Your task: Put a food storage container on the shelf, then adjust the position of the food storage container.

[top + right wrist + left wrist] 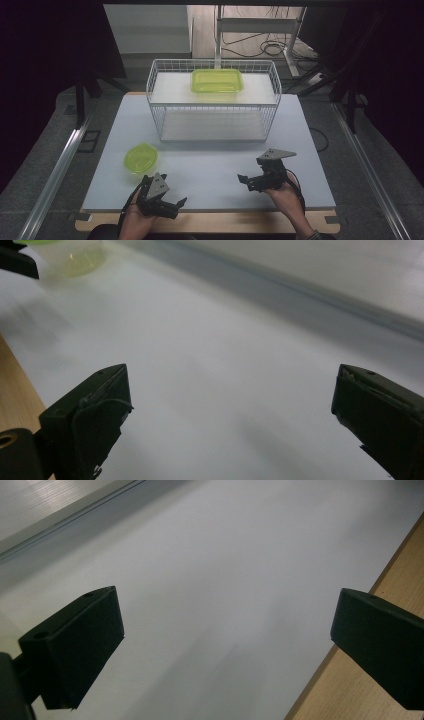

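A round translucent green bowl (141,158) sits on the white table (215,165) at the front left. A rectangular green container (217,80) lies on a white panel inside the white wire basket (152,107) at the back. My left gripper (179,206) is at the front edge just right of the bowl, pointing right, jaws wide open over bare table (225,645). My right gripper (244,182) is at the front right, pointing left, open and empty (230,415). The right gripper view shows the bowl (75,257) far off at the top left.
A light wooden board (210,222) sticks out under the table's front edge, and its strip (395,575) shows in the left gripper view. A metal rail (60,170) runs along the floor at left. Cables and a white frame (295,45) lie behind the basket.
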Demonstrator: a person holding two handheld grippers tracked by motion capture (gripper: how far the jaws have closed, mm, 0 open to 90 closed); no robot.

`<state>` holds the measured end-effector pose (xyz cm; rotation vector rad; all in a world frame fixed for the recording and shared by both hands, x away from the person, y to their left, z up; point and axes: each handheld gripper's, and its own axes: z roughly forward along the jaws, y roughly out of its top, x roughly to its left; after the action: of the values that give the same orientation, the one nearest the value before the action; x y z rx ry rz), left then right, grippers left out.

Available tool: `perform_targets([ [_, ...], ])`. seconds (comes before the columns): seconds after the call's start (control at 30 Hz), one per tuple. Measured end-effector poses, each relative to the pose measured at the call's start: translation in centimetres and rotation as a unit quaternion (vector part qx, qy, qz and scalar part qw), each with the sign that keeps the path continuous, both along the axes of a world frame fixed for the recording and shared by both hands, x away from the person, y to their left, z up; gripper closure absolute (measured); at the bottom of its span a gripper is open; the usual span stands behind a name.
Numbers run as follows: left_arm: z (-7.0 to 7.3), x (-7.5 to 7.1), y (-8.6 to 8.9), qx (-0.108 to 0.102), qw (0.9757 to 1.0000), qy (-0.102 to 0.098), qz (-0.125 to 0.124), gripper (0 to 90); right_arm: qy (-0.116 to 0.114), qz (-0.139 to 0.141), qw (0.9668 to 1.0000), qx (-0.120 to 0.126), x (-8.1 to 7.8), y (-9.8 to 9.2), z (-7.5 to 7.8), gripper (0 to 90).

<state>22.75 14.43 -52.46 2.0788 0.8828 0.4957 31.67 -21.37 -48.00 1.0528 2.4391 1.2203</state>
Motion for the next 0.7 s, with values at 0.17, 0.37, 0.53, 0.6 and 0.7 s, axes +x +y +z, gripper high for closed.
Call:
perform_targets([
  [0.17, 0.0, 0.0, -0.1, 0.003, 1.0000, 0.004, 0.001, 0.4, 0.011, 0.002, 0.9999, -0.009, -0.5, -0.1, -1.3, 2.8],
  [0.37, 0.4, 0.7, 0.2, 0.008, 0.9996, 0.022, 0.016, 1.9, 0.010, 0.000, 0.9999, -0.005, -0.5, -0.5, -1.5, 2.8],
  [0.53, 2.5, 2.0, 1.8, -0.021, 0.9990, 0.019, 0.036, 5.4, 0.015, -0.002, 0.9999, -0.005, -0.7, -0.9, -1.8, 2.9],
  [0.6, 3.1, 2.6, 2.7, -0.036, 0.9982, 0.019, 0.045, 10.3, 0.015, 0.000, 0.9999, -0.007, -0.7, -1.0, -1.9, 2.9],
  [0.7, 3.3, 3.2, 3.9, -0.052, 0.9972, 0.027, 0.047, 27.2, 0.018, -0.002, 0.9998, -0.008, -0.8, -1.0, -2.0, 3.1],
])
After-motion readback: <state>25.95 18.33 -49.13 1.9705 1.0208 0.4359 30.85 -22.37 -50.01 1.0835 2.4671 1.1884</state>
